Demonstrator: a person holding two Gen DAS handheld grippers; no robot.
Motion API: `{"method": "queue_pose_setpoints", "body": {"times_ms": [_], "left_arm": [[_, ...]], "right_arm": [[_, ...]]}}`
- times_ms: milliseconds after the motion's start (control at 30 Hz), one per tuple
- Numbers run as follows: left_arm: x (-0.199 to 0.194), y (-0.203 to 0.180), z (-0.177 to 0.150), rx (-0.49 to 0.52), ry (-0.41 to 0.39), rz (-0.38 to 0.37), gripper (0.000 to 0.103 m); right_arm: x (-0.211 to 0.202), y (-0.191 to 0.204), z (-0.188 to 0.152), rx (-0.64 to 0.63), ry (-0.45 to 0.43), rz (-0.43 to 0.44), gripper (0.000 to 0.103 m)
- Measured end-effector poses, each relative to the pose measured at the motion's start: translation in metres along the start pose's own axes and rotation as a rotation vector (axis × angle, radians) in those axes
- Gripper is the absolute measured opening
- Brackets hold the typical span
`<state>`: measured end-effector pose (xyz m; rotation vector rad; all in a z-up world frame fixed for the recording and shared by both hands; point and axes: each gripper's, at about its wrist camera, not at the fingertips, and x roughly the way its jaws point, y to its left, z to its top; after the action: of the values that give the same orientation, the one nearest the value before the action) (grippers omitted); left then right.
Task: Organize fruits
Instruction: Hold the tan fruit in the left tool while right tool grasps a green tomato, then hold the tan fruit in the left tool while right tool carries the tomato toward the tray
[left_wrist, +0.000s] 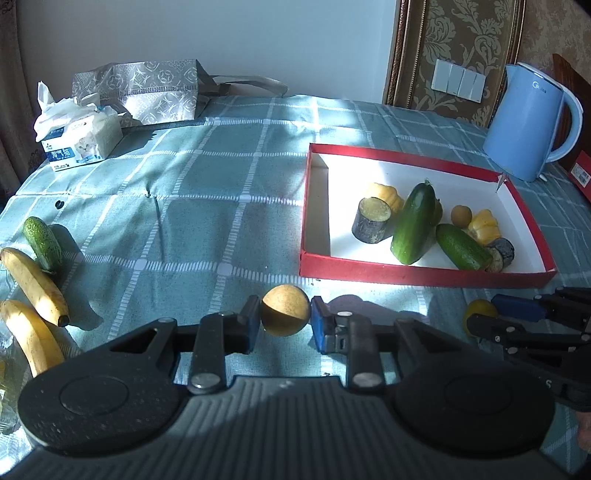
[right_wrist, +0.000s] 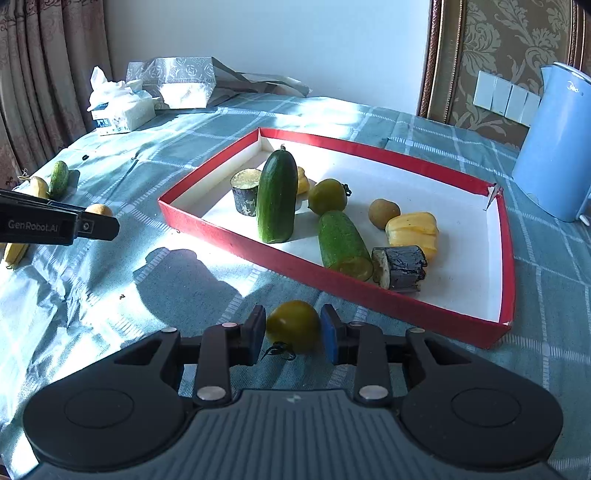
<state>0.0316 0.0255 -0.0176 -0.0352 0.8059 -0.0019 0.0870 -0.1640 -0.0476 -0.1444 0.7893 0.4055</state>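
Our left hand-held gripper (left_wrist: 286, 318) brackets a round tan fruit (left_wrist: 285, 310) — unclenched; our right hand-held gripper (right_wrist: 293, 329) brackets a green tomato (right_wrist: 293, 325) — also unclenched, beside the red tray (right_wrist: 369, 291).

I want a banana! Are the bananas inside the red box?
No, the bananas lie on the tablecloth, far left of the red box.

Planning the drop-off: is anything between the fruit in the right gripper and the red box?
Only the box's near wall. The yellow-green tomato sits between the right gripper's fingers just short of it; the tablecloth between shows nothing else.
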Motion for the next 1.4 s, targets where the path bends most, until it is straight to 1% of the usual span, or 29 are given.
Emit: {"method": "queue_pose_setpoints", "body": {"times_ms": [67,200,433,667,833,1067,1400], "left_arm": [[-0.001,0.006,0.001,-0.007,-0.001,0.022,0.026],[-0.003,0.016,0.002,-0.03,0.013,0.048,0.026],[-0.008,0.018,-0.001,-0.023,0.011,0.041,0.026],[-0.003,0.017,-0.001,-0.014,0.031,0.049,0.026],[-0.004,0.014,0.0,-0.003,0.027,0.042,0.026],[-0.005,0.01,0.002,0.005,0.021,0.018,0.026],[-0.001,-0.001,0.005,0.031,0.022,-0.014,0.026]], "right_arm": [[0.002,0.003,0.0,-0.016,-0.008,-0.012,0.031],[0.006,0.016,-0.001,-0.101,-0.004,-0.04,0.032],[-0.001,0.023,-0.011,-0.13,-0.031,-0.074,0.032],[-0.019,0.02,-0.014,-0.122,-0.07,-0.107,0.032],[-0.038,0.009,-0.013,-0.081,-0.104,-0.133,0.032],[-0.062,-0.003,-0.018,-0.017,-0.132,-0.161,0.032],[-0.086,-0.009,-0.018,0.015,-0.178,-0.196,0.032]]}}
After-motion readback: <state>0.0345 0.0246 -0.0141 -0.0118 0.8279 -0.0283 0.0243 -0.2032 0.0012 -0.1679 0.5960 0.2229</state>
